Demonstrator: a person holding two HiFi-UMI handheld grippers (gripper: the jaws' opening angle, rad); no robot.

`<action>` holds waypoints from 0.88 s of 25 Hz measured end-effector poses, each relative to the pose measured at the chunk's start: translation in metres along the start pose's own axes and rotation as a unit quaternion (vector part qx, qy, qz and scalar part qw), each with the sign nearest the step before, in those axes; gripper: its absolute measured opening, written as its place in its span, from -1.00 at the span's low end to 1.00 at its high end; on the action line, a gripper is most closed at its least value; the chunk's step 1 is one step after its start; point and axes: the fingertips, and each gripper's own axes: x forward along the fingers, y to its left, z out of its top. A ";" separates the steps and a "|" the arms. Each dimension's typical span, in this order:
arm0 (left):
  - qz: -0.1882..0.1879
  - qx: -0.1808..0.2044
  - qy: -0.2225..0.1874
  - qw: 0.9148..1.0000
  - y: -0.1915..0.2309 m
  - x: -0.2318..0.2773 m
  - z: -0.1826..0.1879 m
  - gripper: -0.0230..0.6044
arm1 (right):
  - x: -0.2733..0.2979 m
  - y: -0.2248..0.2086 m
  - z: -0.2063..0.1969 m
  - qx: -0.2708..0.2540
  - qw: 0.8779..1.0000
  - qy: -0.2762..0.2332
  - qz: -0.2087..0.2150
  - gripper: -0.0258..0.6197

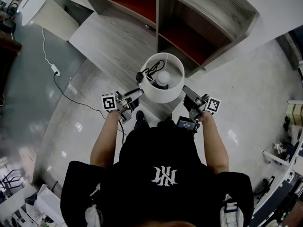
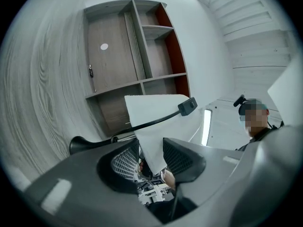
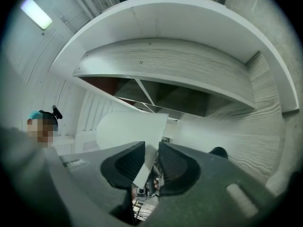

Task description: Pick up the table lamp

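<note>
The table lamp's white drum shade (image 1: 163, 77) hangs between my two grippers, seen from above with its bulb (image 1: 163, 78) inside. My left gripper (image 1: 138, 92) grips the shade's left rim, and my right gripper (image 1: 186, 91) grips the right rim. In the left gripper view the shade wall (image 2: 151, 122) runs down between the pads of the left gripper (image 2: 150, 148), which press on it. The lamp's black cord and switch (image 2: 188, 106) cross in front, and its black base (image 2: 81, 145) shows at the left. In the right gripper view the shade (image 3: 130, 129) is pinched at the tips of the right gripper (image 3: 151, 148).
A wooden shelf unit with red-backed compartments (image 1: 189, 32) stands just beyond the lamp. A white cable and plug strip (image 1: 56, 71) lie on the floor at the left. Another person (image 2: 255, 122) stands nearby. Boxes and equipment (image 1: 289, 141) crowd the right edge.
</note>
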 end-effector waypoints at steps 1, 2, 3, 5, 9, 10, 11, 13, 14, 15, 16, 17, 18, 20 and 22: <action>-0.003 -0.004 -0.002 1.000 -0.001 0.000 0.000 -0.41 | 0.000 0.001 -0.001 0.000 1.000 0.002 0.002 -0.65; -0.001 -0.002 -0.002 1.000 0.001 -0.001 0.001 -0.41 | 0.000 0.001 -0.002 0.000 1.000 0.004 0.003 -0.66; 0.003 0.005 -0.001 1.000 0.003 -0.002 0.002 -0.41 | -0.001 0.002 -0.003 0.001 1.000 0.005 0.004 -0.67; 0.007 0.013 0.001 1.000 0.004 -0.003 0.004 -0.41 | 0.000 0.002 -0.004 0.001 1.000 0.009 0.008 -0.69; 0.007 0.014 0.007 1.000 0.006 -0.003 0.004 -0.41 | -0.001 0.000 -0.006 0.006 1.000 0.010 0.012 -0.69; 0.007 0.013 0.007 1.000 0.008 -0.004 0.003 -0.41 | -0.001 0.000 -0.007 0.009 1.000 0.010 0.012 -0.69; 0.004 0.009 0.005 1.000 0.007 -0.005 0.002 -0.41 | -0.002 -0.001 -0.008 0.011 1.000 0.011 0.013 -0.69; -0.008 -0.004 -0.001 1.000 0.003 -0.004 0.001 -0.41 | -0.001 -0.001 -0.008 0.019 1.000 0.013 0.016 -0.69; -0.010 -0.004 -0.001 1.000 0.002 -0.003 0.002 -0.41 | -0.001 -0.001 -0.009 0.023 0.999 0.015 0.018 -0.69; -0.005 0.002 0.000 1.000 0.004 -0.004 0.002 -0.41 | -0.002 -0.001 -0.009 0.028 0.999 0.016 0.019 -0.69; 0.001 0.009 0.003 1.000 0.007 -0.006 0.002 -0.41 | -0.002 -0.002 -0.010 0.032 0.999 0.018 0.020 -0.69; 0.005 0.013 0.005 1.000 0.009 -0.007 0.002 -0.40 | -0.002 -0.002 -0.010 0.035 0.999 0.019 0.021 -0.69; 0.005 0.013 0.005 1.000 0.008 -0.006 0.002 -0.40 | -0.002 -0.002 -0.010 0.037 0.999 0.019 0.023 -0.69; 0.000 0.011 0.004 1.000 0.005 -0.005 0.001 -0.40 | -0.001 -0.001 -0.009 0.044 0.998 0.016 0.032 -0.69; -0.003 0.012 0.005 1.000 0.002 -0.004 0.001 -0.41 | 0.001 0.003 -0.007 0.061 0.997 0.006 0.049 -0.57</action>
